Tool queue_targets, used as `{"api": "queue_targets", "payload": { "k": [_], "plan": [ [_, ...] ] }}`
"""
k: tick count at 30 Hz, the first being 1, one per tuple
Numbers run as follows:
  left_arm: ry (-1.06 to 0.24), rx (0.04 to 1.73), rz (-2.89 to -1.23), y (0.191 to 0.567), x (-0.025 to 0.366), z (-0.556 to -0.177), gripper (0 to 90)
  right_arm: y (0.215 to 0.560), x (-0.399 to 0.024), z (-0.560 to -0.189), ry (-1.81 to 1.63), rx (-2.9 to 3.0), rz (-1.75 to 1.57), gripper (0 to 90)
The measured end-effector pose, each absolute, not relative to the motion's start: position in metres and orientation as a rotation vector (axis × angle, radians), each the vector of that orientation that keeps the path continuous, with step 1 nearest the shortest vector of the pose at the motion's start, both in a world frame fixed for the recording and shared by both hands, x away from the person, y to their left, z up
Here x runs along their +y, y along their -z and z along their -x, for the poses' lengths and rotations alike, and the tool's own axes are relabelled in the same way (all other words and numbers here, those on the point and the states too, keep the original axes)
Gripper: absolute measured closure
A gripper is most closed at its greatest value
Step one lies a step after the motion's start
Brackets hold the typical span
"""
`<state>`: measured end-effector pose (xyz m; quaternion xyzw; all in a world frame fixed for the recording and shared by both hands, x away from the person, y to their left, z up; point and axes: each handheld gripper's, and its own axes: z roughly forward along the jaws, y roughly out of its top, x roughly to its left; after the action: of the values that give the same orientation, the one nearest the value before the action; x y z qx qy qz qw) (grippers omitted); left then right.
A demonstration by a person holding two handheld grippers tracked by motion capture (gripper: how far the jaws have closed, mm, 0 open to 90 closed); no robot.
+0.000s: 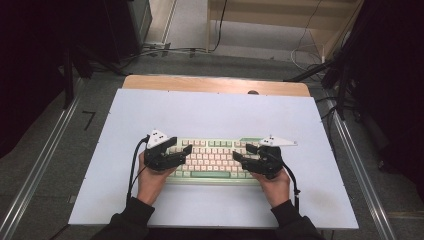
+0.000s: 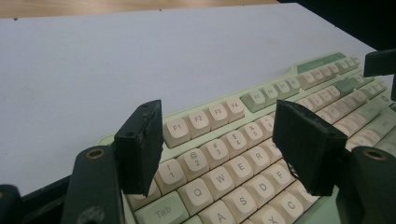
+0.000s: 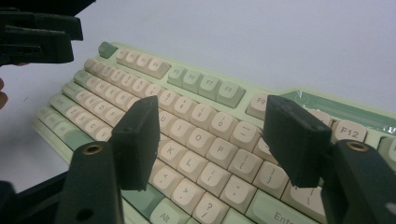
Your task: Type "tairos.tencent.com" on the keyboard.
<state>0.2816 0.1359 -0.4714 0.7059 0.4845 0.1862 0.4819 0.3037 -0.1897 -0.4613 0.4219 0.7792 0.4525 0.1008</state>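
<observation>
Keyboard [image 1: 212,159], pale green with cream keys, lies flat on the white worktop [image 1: 210,112], nearer the person's edge than the far wooden one. Both hands come at the keyboard from its near side. At its left end hangs the left claw [image 1: 187,150], tips over the upper-left keys; the left gripper view looks between its jaws, which stand apart above the number and Q-W-E keys with nothing pinched between them, so it is released. At the keyboard's right end hangs the right claw [image 1: 243,153], its jaws spread wide over the K, L and bracket keys in the right gripper view, gripping nothing, likewise released.
</observation>
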Motion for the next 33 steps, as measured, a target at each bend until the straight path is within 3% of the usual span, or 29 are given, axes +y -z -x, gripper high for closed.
{"api": "queue_targets", "payload": {
  "k": [9, 19, 33],
  "plan": [
    [-0.451, 1.195, -1.714, 0.472, 0.14, -0.281, 34.4, 0.462, -0.189, -0.301, -1.317, 2.305, -1.224, 53.4],
    [-0.45, 1.203, -1.714, 0.473, 0.141, -0.281, 34.5, 0.462, -0.187, -0.296, -1.304, 2.35, -1.154, 87.5],
    [-0.446, 1.202, -1.712, 0.473, 0.141, -0.28, 34.6, 0.468, -0.182, -0.289, -1.259, 2.414, -1.115, 87.6]
  ]
}}
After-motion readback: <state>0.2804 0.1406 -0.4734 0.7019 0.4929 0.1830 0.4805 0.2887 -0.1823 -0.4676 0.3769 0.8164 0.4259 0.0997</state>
